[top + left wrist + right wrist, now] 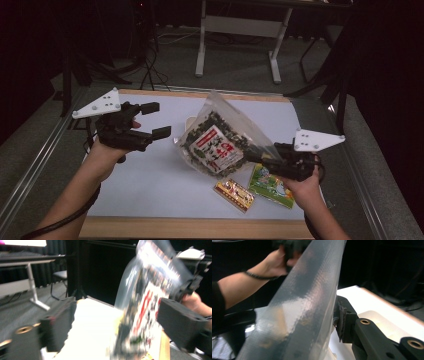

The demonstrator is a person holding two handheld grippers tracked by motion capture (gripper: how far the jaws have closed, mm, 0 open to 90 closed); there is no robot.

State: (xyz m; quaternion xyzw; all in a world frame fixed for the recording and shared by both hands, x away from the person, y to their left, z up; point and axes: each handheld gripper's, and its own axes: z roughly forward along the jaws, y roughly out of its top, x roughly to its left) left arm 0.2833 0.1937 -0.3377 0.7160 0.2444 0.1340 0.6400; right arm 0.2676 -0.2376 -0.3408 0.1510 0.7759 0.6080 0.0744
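Observation:
A clear plastic bag (217, 137) of snack packets, one with a red and white label, hangs tilted above the white table top (150, 180). My right gripper (260, 159) is shut on the bag's lower right edge. In the right gripper view the bag's film (307, 297) runs between the jaws, with my right gripper (294, 322) pressed on it. My left gripper (159, 120) is open to the left of the bag, apart from it. In the left gripper view the blurred bag (147, 297) stands ahead of my left gripper (112, 322), nearer its right jaw.
Two flat packets lie on the table near my right hand, a red and gold one (233, 194) and a green one (271, 185). A pale object (190, 121) sits behind the bag. White desk legs (201, 45) stand on the floor beyond the table.

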